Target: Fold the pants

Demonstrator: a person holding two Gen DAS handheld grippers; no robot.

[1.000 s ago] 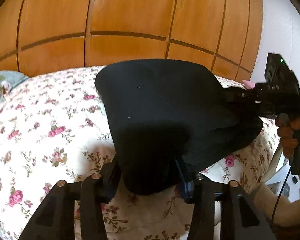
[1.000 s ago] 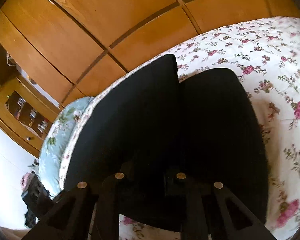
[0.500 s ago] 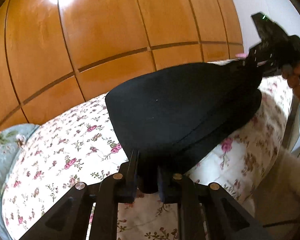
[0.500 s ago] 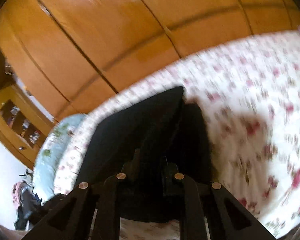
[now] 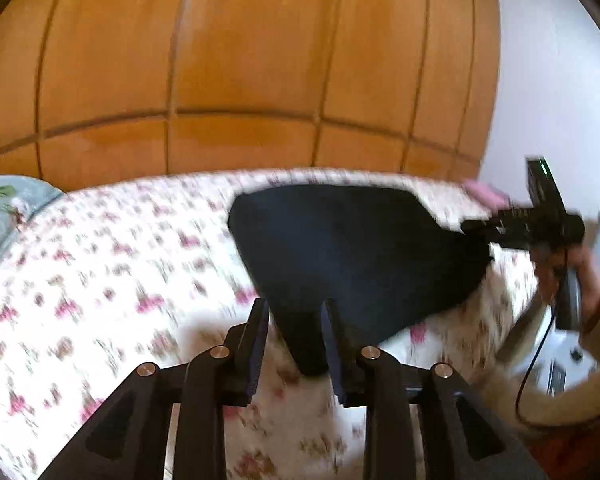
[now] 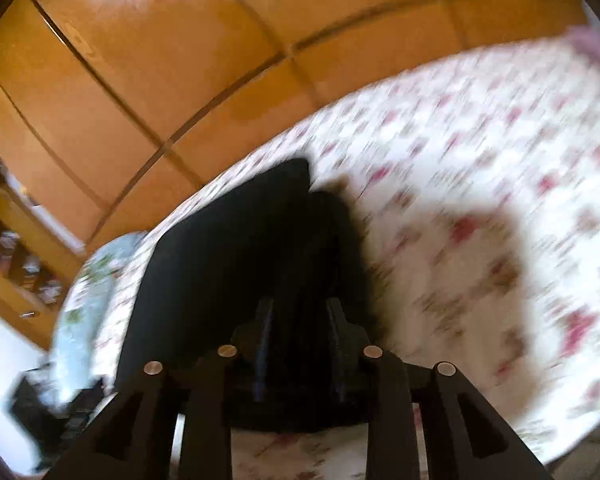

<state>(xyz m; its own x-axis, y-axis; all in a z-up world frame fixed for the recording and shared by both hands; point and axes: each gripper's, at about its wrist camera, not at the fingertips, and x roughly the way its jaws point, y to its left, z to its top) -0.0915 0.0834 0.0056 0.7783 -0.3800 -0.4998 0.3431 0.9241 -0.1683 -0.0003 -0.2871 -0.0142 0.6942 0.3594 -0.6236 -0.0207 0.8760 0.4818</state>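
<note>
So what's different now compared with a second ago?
The black pants lie further from the left camera, still strung between both grippers. The left gripper clamped tight half a second ago; now both sets of jaws are opening, cloth still between them; same at the right gripper. The floral bedspread and wooden wardrobe are unchanged.

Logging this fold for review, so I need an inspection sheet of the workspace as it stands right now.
Surface: floral bedspread.
Job's things: black pants, lifted at two corners.
Clutter: pink item at far edge, blurred.
Grippers: left gripper jaws opening, pants corner between them; right gripper jaws opening, dark cloth between them.
Cables: black cable below the right hand.
Surroundings: wooden wardrobe, white wall, blue-green pillow.
</note>
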